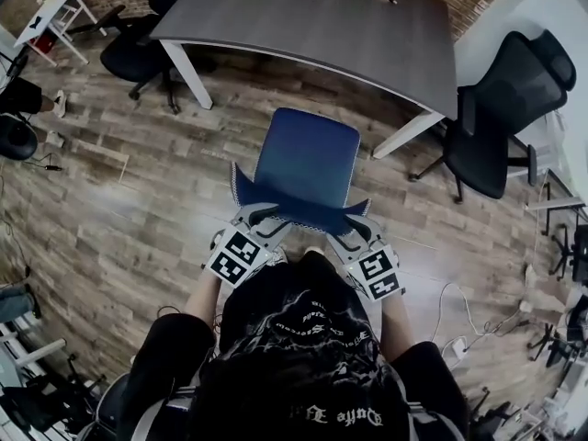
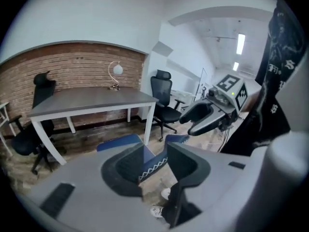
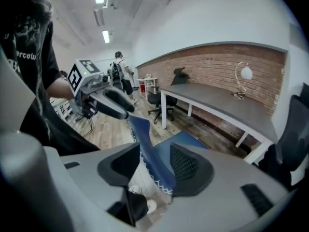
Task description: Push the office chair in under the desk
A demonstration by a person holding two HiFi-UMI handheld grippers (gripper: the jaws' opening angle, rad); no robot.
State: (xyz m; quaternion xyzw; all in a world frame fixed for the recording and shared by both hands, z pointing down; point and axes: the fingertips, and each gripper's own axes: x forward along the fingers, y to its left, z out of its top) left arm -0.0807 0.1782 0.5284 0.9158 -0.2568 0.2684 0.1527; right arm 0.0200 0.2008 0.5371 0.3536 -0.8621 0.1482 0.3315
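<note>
Approach step, grasp not yet made. The blue upholstered office chair (image 1: 308, 159) stands on the wood-plank floor (image 1: 138, 200), clear of the grey-topped counter with white legs (image 1: 303, 16). Its seat faces the gap between the two near legs but is not yet under the top.

The left gripper (image 1: 257, 217) and right gripper (image 1: 354, 230) sit at the two upper corners of the stitched blue backrest (image 1: 299, 214). In each gripper view the fingers (image 2: 120, 170) (image 3: 190, 166) stand apart. The backrest edge lies between them, and neither pair appears to clamp it.

The next move is judged to call for closing on, or bearing against, the backrest with both sides evenly. An uneven push would probably swing the chair toward a counter leg.

Room: a brick wall (image 2: 72, 66) lies behind the counter, which carries a small globe lamp (image 2: 116, 71). Black mesh office chairs stand at its right (image 1: 501, 108) and far left (image 1: 147, 44). Loose cables (image 1: 459, 338) lie on the floor at right, well apart from the chair's likely path.
</note>
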